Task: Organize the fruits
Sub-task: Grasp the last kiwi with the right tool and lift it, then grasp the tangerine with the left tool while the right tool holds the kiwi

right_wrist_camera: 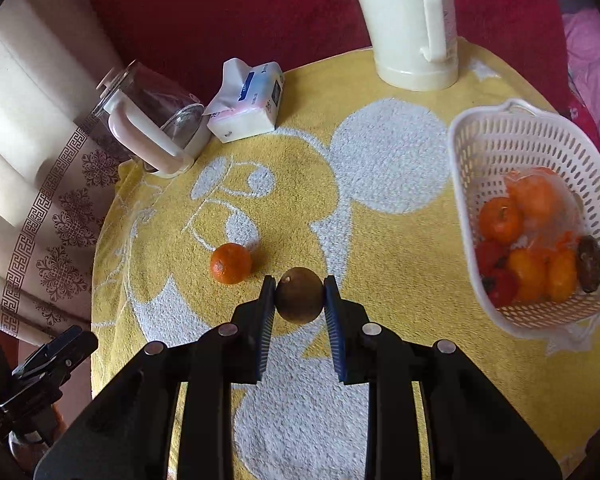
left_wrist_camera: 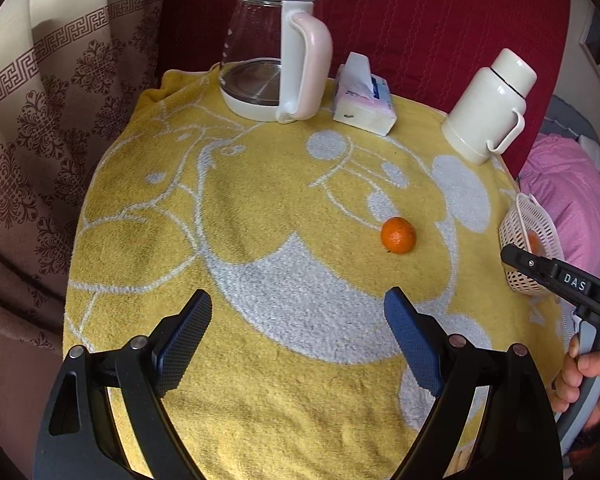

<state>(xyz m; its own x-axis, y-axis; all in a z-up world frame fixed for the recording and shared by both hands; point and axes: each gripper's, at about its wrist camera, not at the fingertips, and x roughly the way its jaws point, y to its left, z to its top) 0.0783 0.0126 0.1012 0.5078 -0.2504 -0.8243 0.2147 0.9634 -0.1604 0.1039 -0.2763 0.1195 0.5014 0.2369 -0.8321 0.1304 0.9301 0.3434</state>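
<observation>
A single orange tangerine (left_wrist_camera: 398, 235) (right_wrist_camera: 231, 263) lies on the yellow towel (left_wrist_camera: 260, 240). My left gripper (left_wrist_camera: 298, 306) hovers open short of it, with nothing between its fingers. My right gripper (right_wrist_camera: 300, 294) is shut on a round brown fruit (right_wrist_camera: 300, 295), lifted above the towel (right_wrist_camera: 400, 264). The white perforated basket (right_wrist_camera: 496, 136) at the right holds several orange and red fruits and one brown one. In the left wrist view the basket (left_wrist_camera: 534, 220) shows at the table's right edge, partly behind the right gripper's black body.
At the back stand a glass kettle (left_wrist_camera: 272, 52) with a pink handle, a tissue pack (left_wrist_camera: 364, 96) and a cream thermos jug (left_wrist_camera: 488, 108). A red cushion rises behind the table, a patterned curtain hangs to the left. A person's hand (left_wrist_camera: 588, 380) grips the right tool.
</observation>
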